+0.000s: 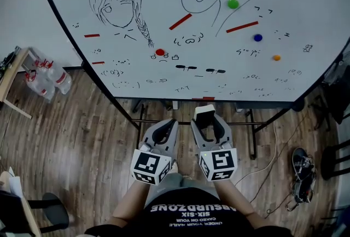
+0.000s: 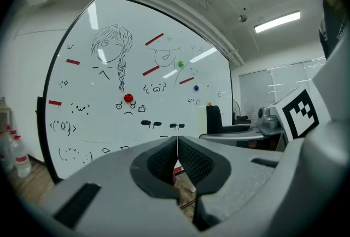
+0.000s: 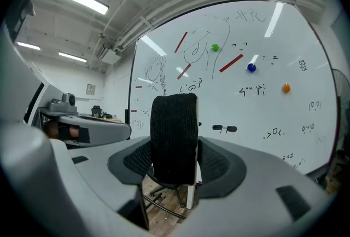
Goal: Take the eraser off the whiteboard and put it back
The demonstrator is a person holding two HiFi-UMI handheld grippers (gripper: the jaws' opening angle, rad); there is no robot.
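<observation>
While whiteboard (image 1: 158, 11) stands straight ahead, well apart, right claw (image 3: 174, 160) pinches black eraser (image 3: 174, 132) upright, long axis vertical. Left claw (image 2: 177, 160) pressed together, empty. Judged: return path runs forward to whiteboard.

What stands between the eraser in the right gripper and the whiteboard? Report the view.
Nothing; the stretch is bare. The right gripper view shows the eraser, clamped in the right gripper, facing the whiteboard with only air between.

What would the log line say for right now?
right tool: holding eraser | left tool: shut, empty | whiteboard: ahead, eraser off it
</observation>
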